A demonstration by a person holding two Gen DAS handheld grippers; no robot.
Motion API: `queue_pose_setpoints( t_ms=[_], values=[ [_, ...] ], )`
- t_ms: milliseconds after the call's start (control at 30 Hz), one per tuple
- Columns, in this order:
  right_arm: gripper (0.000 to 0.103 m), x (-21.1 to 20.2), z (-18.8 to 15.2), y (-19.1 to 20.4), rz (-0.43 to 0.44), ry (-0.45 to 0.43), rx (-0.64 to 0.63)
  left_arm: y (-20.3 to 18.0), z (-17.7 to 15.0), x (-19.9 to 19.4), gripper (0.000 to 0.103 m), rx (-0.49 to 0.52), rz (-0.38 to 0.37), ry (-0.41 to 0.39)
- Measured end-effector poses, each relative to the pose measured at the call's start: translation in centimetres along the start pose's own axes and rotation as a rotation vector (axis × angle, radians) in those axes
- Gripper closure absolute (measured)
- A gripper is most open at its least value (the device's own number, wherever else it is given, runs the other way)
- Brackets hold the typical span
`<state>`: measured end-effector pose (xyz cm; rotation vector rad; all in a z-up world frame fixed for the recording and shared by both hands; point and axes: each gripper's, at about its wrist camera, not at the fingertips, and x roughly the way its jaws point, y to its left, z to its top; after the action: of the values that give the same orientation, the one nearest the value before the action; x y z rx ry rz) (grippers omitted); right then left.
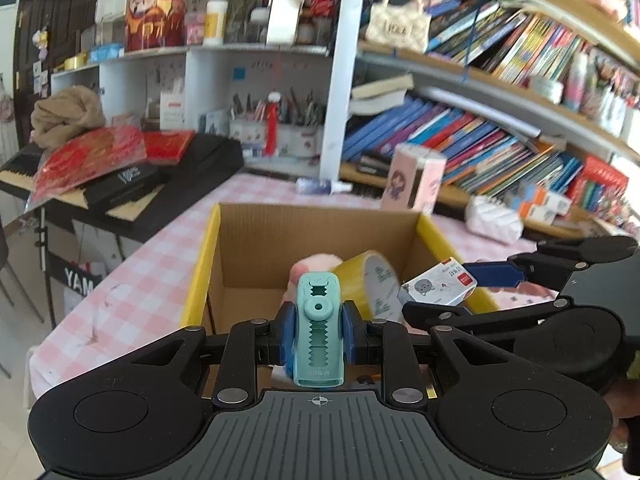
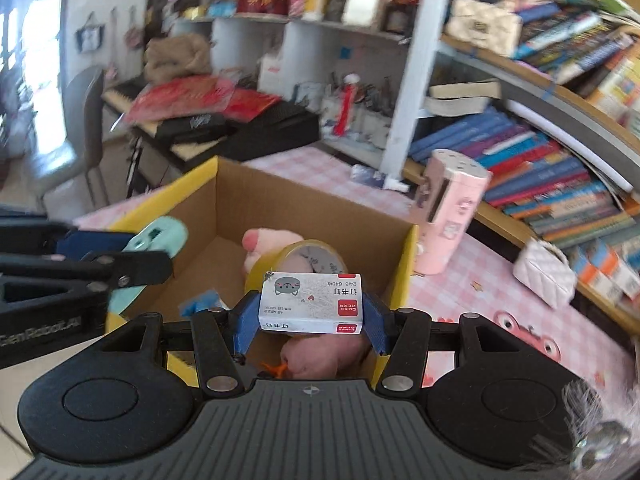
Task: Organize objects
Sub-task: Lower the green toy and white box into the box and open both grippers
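My left gripper (image 1: pixel 319 330) is shut on a teal staple remover (image 1: pixel 319 320) and holds it above the near edge of an open cardboard box (image 1: pixel 256 240) with yellow rims. My right gripper (image 2: pixel 311 318) is shut on a small white staples box (image 2: pixel 311 303) and holds it over the same cardboard box (image 2: pixel 256 208). Inside the box lie a yellow tape roll (image 2: pixel 308 258) and a pink plush toy (image 2: pixel 268 242). The right gripper with the staples box (image 1: pixel 438 286) also shows in the left wrist view, and the teal staple remover (image 2: pixel 158 236) in the right wrist view.
The box stands on a pink checked tablecloth (image 1: pixel 132 280). A pink cylindrical container (image 2: pixel 450 216) and a small white quilted pouch (image 2: pixel 546 272) stand to the right of the box. Bookshelves (image 1: pixel 480 140) line the back right. A keyboard with red packets (image 1: pixel 88 160) is at left.
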<state>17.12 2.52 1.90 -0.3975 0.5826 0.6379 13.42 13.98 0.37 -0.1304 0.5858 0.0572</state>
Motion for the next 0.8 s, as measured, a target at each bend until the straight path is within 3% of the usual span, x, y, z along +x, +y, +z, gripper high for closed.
queue_pose_setpoints(
  t_ms=[367,800],
  values=[
    [0.052,5.3,-0.4,0.0,0.115,0.096,-0.161,0.3,-0.5,4.5,0.08,0.011,0.078,0.119],
    [0.052,8.8,0.5,-0.9,0.269,0.27,-0.139,1.1,-0.7,6.6,0.08,-0.06,0.102,0.196]
  ],
)
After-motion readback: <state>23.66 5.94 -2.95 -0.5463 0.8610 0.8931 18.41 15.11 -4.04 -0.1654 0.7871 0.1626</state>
